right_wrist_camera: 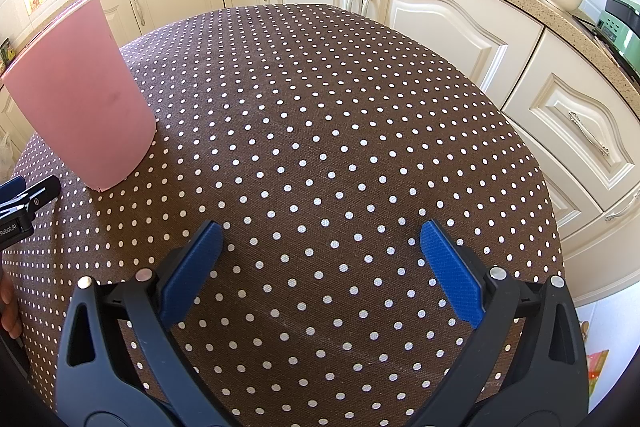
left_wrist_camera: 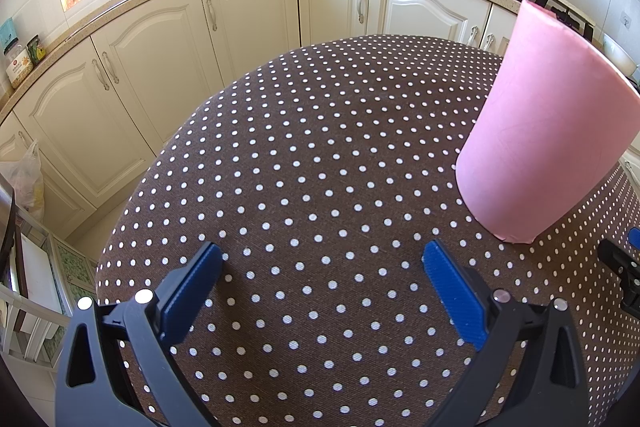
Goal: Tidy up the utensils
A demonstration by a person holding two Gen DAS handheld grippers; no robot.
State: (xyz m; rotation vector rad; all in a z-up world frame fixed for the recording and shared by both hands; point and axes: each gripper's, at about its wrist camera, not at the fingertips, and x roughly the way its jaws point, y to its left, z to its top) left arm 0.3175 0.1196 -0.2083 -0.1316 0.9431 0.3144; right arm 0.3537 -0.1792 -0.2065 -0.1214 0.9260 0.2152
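Left wrist view: left tool [left_wrist_camera: 322, 265] spread wide, empty, hovering low over dotted bench [left_wrist_camera: 304, 155]. Pink holder [left_wrist_camera: 548, 131] upright at right of frame, long axis vertical, ahead-right of tool, near. Right wrist view: right tool [right_wrist_camera: 320, 247] also wide, empty; holder at upper left of frame, farther off. No utensils visible. Left hand likely nearer holder.
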